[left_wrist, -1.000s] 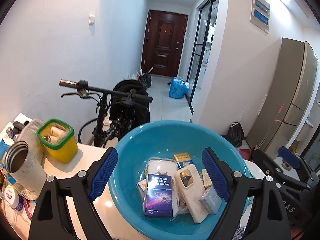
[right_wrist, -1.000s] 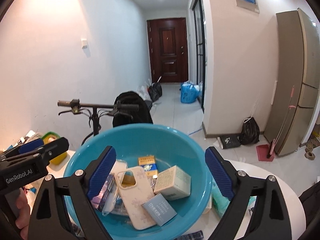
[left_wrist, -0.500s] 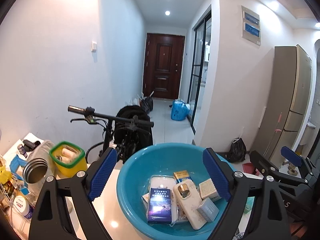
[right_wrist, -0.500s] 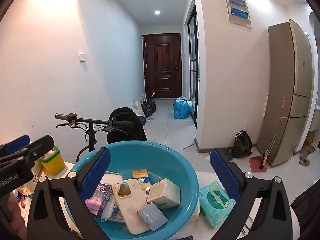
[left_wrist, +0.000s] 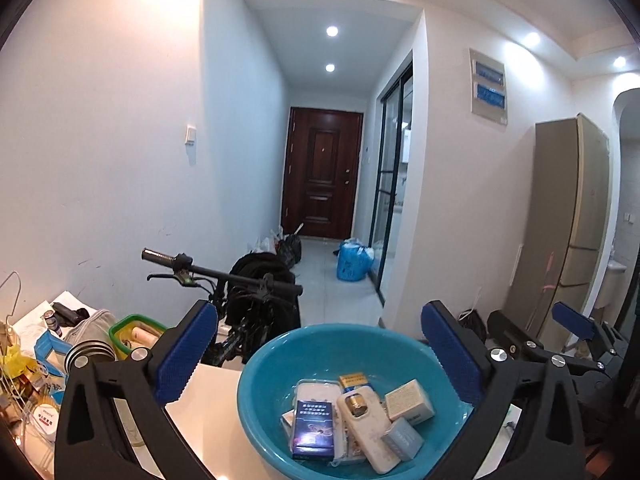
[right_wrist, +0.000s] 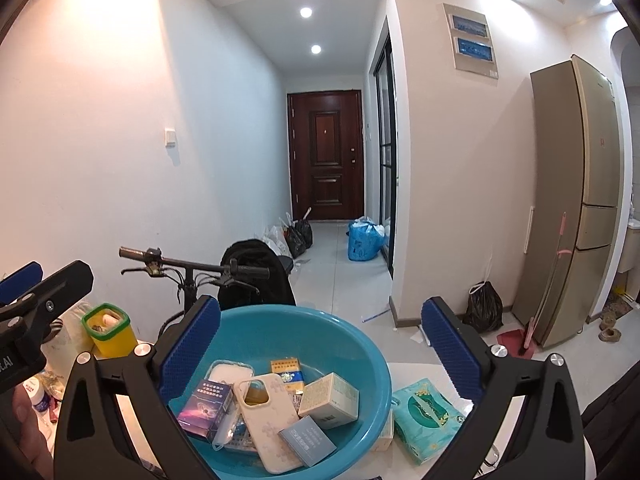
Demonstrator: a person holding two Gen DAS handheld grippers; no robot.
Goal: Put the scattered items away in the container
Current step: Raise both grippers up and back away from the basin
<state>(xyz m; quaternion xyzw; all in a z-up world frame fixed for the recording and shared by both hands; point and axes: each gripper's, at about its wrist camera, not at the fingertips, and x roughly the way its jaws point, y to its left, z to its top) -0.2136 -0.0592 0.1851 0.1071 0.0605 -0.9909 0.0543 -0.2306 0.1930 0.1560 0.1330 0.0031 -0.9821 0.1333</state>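
Observation:
A teal basin stands on the white table and holds a phone in a pale case, a dark blue box, a yellow pack, a cream box and a small grey-blue box. My left gripper hovers above and short of the basin, jaws opening, nothing between them. My right gripper is raised likewise, open wide and empty. A green tissue pack lies on the table just right of the basin.
A yellow pot with a green rim, a metal cup and small clutter crowd the table's left end. Bicycle handlebars rise behind the table. A hand shows at the lower left.
Both grippers have risen and drawn back from the basin, which now sits lower and smaller in both views. Both pairs of jaws stand a little wider.

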